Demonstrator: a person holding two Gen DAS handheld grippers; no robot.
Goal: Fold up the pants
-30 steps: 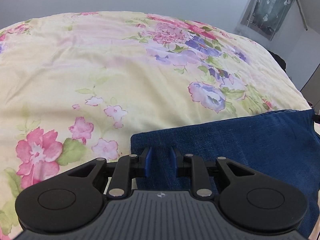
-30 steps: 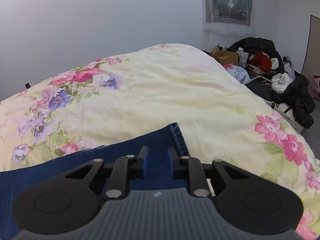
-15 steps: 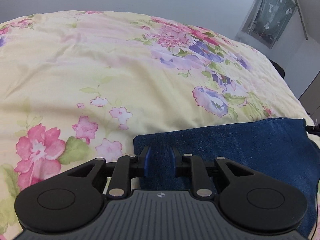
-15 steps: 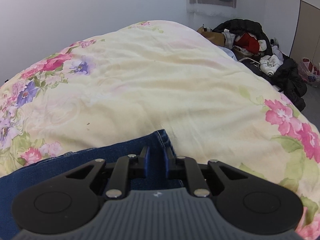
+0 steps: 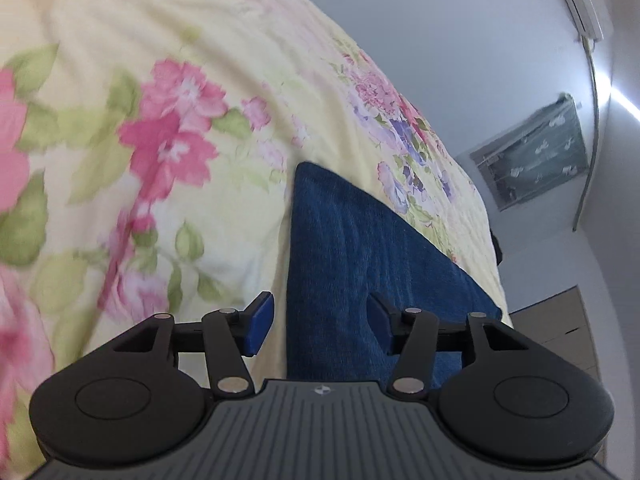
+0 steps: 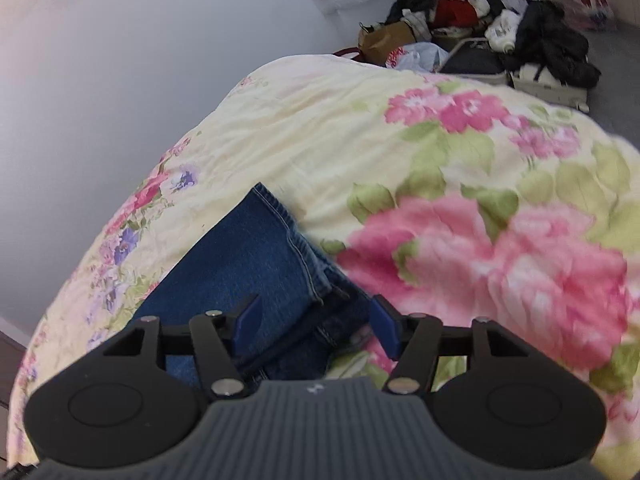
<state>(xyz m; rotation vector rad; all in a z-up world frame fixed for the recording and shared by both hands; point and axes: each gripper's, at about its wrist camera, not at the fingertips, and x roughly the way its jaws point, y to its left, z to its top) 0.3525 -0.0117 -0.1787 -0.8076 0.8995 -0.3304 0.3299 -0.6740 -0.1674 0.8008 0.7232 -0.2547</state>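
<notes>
1. Both pairs of tongs, pinched on the denim half a second ago, now stand spread and tilted, and the blue cloth lies free on the bed.
2. Left tongs [image 5: 318,322] gape wide over the folded edge of the pants [image 5: 352,264]; one blue pad [image 5: 258,326] sits over the floral quilt [image 5: 168,148], the other over denim, and neither grips anything.
3. Right tongs [image 6: 316,326] are equally wide apart above the stitched hem end of the pants [image 6: 256,260], where a second layer of denim peeks out beneath; whether the pads brush the cloth cannot be told.
4. Pants rest flat on the quilt [image 6: 400,152], a narrow dark-blue band running away from both cameras toward the wall.
5. Step in hand appears to be the release after laying one fold down, with the tongs backing off the fabric.
6. Next move, by the look of it, calls for a fresh grip at one end of the band, both tongs closing on all layers together, then carrying that end over to the other.
7. Clothes and bags [image 6: 496,28] are piled on the floor beyond the bed, well apart from the work.
</notes>
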